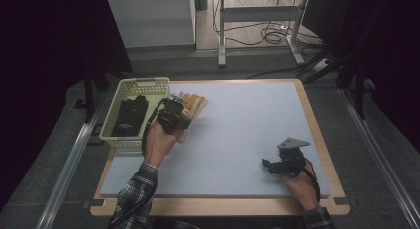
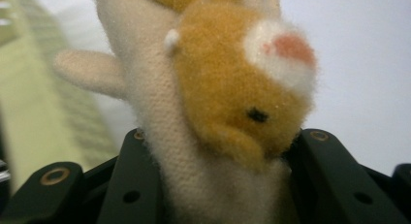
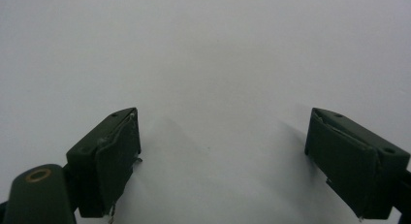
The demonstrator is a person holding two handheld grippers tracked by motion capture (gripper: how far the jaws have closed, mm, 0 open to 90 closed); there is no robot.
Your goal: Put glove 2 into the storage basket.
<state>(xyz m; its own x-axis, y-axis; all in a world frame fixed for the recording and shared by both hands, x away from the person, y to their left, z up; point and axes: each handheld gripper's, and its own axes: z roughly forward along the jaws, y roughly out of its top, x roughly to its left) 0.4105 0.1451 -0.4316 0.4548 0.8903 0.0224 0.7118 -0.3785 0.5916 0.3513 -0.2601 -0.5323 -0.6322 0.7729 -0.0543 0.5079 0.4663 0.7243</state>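
1. While the left gripper (image 1: 181, 109) pinches a plush toy (image 1: 192, 110) and holds it just beside the green basket (image 1: 112, 121), the pick-up looks done; placing it remains, likely in the basket.
2. Right gripper (image 1: 270, 166) rests on the white table mat (image 1: 237, 135), jaws spread, empty.
3. Plush toy (image 2: 228, 88): cream fabric body, fuzzy orange head, black eye, pink-and-white patch.
4. A black object (image 1: 130, 115) already lies in the basket.

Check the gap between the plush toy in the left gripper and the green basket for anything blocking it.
Nothing visible blocks it. The left gripper holds the plush toy right beside the basket, whose only content is a black object.
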